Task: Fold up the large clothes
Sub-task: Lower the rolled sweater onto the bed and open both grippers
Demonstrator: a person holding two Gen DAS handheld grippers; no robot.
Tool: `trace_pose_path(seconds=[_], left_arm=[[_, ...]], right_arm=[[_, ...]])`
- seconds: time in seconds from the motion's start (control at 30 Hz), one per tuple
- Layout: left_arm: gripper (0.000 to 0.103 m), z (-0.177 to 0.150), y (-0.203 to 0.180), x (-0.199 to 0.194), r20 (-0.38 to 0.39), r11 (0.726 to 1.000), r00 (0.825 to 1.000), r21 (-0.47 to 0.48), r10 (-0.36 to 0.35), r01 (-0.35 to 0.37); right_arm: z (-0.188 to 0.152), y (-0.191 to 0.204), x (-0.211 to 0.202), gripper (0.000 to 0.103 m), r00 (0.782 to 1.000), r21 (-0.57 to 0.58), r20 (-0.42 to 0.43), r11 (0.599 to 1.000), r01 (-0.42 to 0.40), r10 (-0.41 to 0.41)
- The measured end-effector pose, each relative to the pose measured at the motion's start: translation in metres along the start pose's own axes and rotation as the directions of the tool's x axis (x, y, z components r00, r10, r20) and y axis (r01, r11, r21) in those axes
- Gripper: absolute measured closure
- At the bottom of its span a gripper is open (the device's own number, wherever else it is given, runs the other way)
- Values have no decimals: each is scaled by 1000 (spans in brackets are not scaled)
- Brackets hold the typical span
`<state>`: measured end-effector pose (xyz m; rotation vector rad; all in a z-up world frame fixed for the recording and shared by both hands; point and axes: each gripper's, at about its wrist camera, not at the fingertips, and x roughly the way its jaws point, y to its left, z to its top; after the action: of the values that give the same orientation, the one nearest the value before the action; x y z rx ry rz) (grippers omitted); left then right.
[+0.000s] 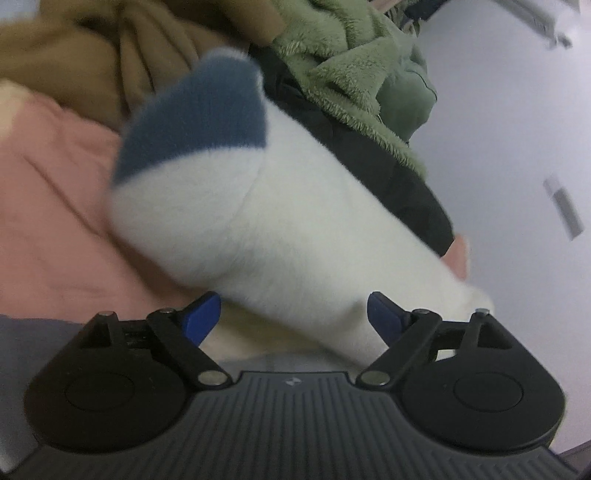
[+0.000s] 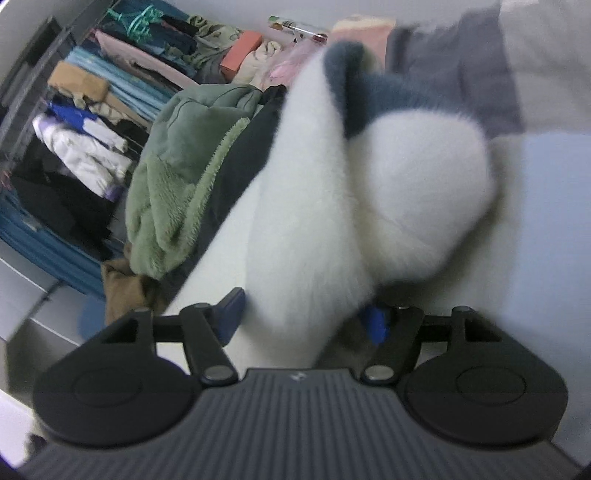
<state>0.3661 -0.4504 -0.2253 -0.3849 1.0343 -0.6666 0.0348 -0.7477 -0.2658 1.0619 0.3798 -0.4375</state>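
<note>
the white fleece garment [image 1: 280, 229] is lying between both released grippers, left gripper [image 1: 294, 314] and right gripper [image 2: 304, 314]; a green fleece [image 2: 173, 177] is sitting at nine o'clock; no legible writing.

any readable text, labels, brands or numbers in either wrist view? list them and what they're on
No readable words or numbers in either view.
Small pale emblem on the left gripper body: a mark, no letters legible.
Same emblem on the right gripper body: too small to read.
Printed tube at the top of the right wrist view: coloured print, too blurred to read.
White and blue fleece garment: no label visible.
</note>
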Motion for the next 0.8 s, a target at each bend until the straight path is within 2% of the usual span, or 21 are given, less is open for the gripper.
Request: trace_pose_path(seconds=[0.13, 0.27, 0.4, 0.53, 0.73, 0.8], left_arm=[[14, -7, -26, -44, 58, 990, 996, 121, 67, -74], [14, -15, -58, -104, 155, 963, 983, 233, 102, -137], [14, -24, -92, -166, 260, 929, 963, 336, 67, -155], [14, -45, -119, -229, 352, 885, 935, 423, 39, -196], [13, -72, -131, -301, 405, 865, 914, 451, 19, -218], [10, -84, -130, -318, 412, 860, 911, 460, 16, -223]], right_arm=[[-3, 19, -41, 34, 999, -82, 29, 996, 43, -41], [-4, 47, -86, 34, 998, -162, 69, 986, 22, -11], [-4, 88, -125, 34, 996, -245, 81, 969, 0, 21], [-16, 132, -170, 34, 992, -367, 101, 930, -29, 71], [-39, 182, -241, 34, 978, -471, 152, 881, -54, 141], [-49, 193, -263, 34, 973, -497, 162, 866, -63, 163]])
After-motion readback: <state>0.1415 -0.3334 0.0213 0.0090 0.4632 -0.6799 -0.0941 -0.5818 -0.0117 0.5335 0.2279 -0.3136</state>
